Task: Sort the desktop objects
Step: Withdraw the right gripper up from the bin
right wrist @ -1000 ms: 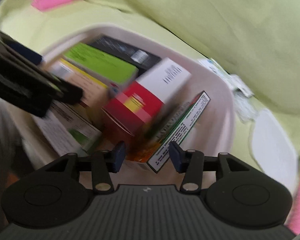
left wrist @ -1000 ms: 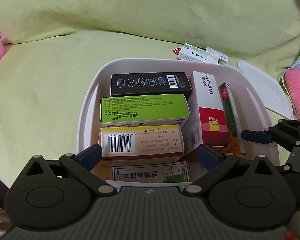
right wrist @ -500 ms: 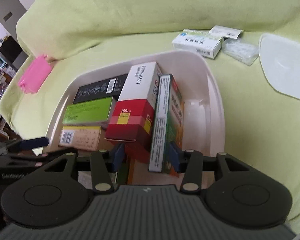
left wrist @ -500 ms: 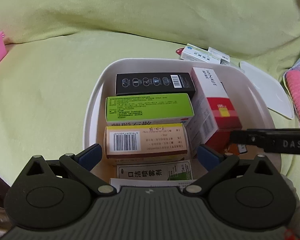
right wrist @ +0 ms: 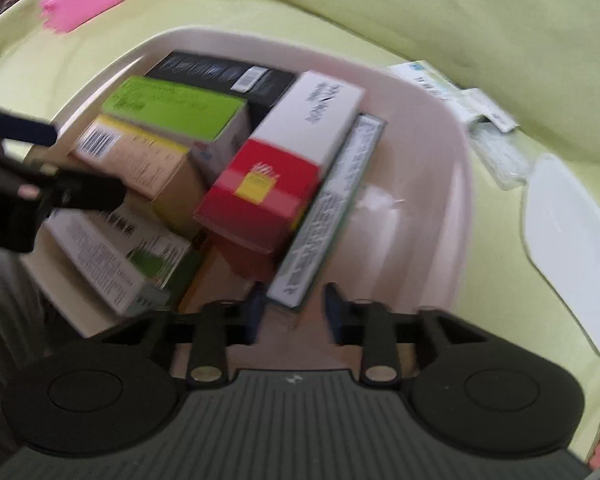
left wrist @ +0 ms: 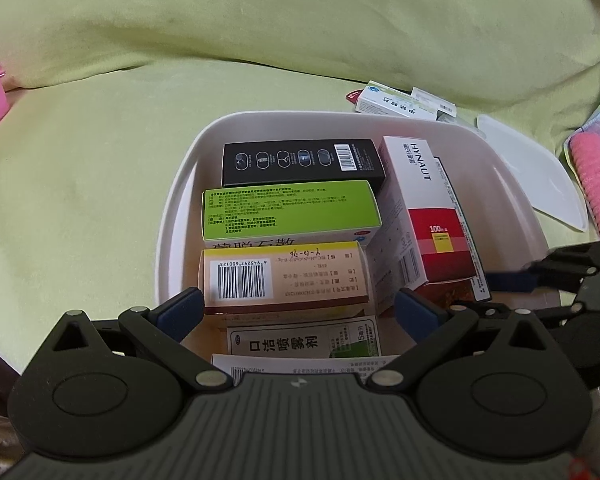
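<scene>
Mostly done: the pale rounded plastic bin (left wrist: 180,184) holds most boxes; a white-and-blue carton (left wrist: 384,100) lies beyond its far rim. Left gripper (left wrist: 296,308) wide, empty; right gripper (right wrist: 294,304) narrow, empty.

Right gripper (right wrist: 292,304): swung back toward the bin's near right corner — its view blurred again, fingers (right wrist: 256,308) now parted around the near end of the slim green box (right wrist: 332,208).
Slim green box: from leaning to upright beside the red-and-white box (right wrist: 284,160).
</scene>
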A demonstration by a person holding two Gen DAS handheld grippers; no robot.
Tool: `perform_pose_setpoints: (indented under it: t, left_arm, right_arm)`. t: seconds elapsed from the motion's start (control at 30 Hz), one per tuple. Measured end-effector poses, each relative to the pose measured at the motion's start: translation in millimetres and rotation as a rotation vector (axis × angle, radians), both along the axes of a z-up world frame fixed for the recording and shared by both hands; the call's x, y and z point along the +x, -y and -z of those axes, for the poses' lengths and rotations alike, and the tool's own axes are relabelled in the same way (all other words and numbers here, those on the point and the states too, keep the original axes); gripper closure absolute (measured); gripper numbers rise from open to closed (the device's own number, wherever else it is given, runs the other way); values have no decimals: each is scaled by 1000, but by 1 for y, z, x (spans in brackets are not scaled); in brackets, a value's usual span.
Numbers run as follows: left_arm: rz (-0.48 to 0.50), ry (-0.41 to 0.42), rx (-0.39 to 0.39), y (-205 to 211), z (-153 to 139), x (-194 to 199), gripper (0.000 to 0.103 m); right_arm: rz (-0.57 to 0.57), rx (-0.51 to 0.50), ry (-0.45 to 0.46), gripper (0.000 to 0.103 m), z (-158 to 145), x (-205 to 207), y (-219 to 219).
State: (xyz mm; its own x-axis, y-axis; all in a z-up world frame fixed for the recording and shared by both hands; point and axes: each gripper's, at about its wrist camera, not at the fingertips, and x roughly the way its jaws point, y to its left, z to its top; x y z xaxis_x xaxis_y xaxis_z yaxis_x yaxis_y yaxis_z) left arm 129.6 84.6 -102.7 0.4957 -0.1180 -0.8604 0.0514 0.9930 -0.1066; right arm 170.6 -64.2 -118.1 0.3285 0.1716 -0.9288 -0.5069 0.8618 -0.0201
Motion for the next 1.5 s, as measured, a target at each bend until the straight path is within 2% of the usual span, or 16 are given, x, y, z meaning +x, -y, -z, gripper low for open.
perform_pose_setpoints:
  t: [0.33,0.47,0.53,0.6,0.77,0.87,1.17,1.5]
  left_arm:
    - [1,-9,9,2,4,0,2]
    - [3,-9,12,3,5,0,2]
    - [4,-7,14,3,4,0,2]
    - [3,-5,17,4,3,-1,2]
    - [6,1,26,7,-1,-3,2]
    - [14,9,31,12,-6,-5,2]
    - [66,36,50,36,-22,-16,2]
    - [125,63,87,68,-38,-30,2]
  right_arm:
    - [-96,22,39,80,3,-5,-5]
    - [-96,26,45,80,0,-8,-4]
    - [-90,38,49,69,-3,-10,-1]
    - [-71,54,51,63,-6,-10,2]
    - [-2,131,60,58,-23,-16,19]
    - [69,197,74,49,-37,-19,34]
    - [243,325,108,40,-63,-30,79]
    - [325,387,133,31,-76,-53,106]
